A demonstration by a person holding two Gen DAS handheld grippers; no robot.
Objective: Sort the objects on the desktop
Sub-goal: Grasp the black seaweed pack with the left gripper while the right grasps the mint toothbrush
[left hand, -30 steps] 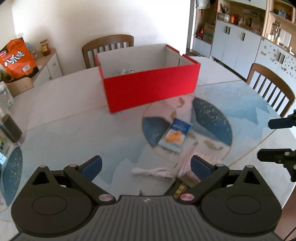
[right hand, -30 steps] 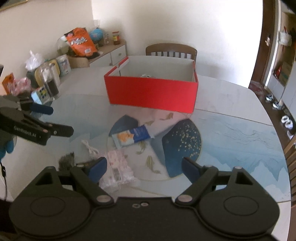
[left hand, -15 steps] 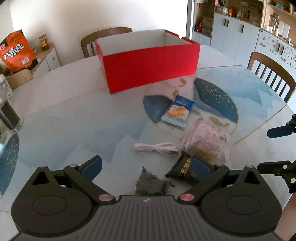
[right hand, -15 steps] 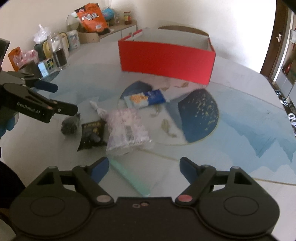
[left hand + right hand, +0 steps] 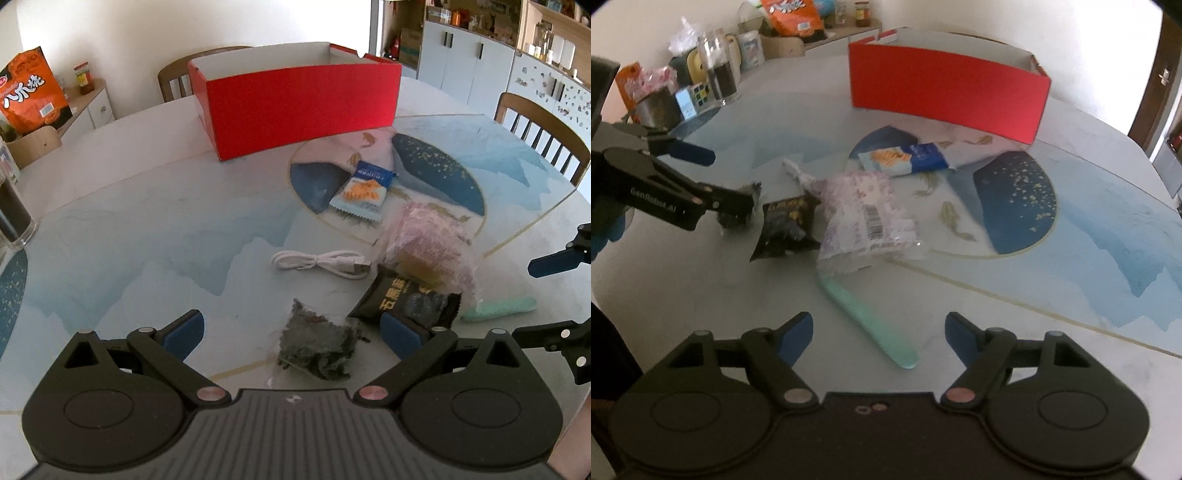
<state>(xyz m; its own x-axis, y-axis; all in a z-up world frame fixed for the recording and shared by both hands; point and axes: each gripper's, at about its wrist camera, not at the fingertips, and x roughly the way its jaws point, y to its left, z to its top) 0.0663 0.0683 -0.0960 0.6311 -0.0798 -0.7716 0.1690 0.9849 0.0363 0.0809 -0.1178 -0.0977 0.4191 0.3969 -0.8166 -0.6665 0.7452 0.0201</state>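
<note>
Now the mint-green stick [image 5: 866, 314] lies on the table [image 5: 1015, 332] between my right gripper [image 5: 879, 332] jaws, nearer than before; they are closing, untouching. My left gripper [image 5: 291, 330], jaws apart, tilts down over the dark tea packet [image 5: 317, 345].

chairs [image 5: 546, 129], cabinets [image 5: 461, 62] — perhaps jars [image 5: 720, 70]

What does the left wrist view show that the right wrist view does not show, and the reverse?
Only the left wrist view: the white coiled cable lying in full and the wooden chairs. Only the right wrist view: a colourful puzzle cube and the barcode on the clear pink-printed bag. Both: the red cardboard box, the blue snack packet, the black snack packet, the pale green stick, and the right gripper, jaws closing with nothing between them.
</note>
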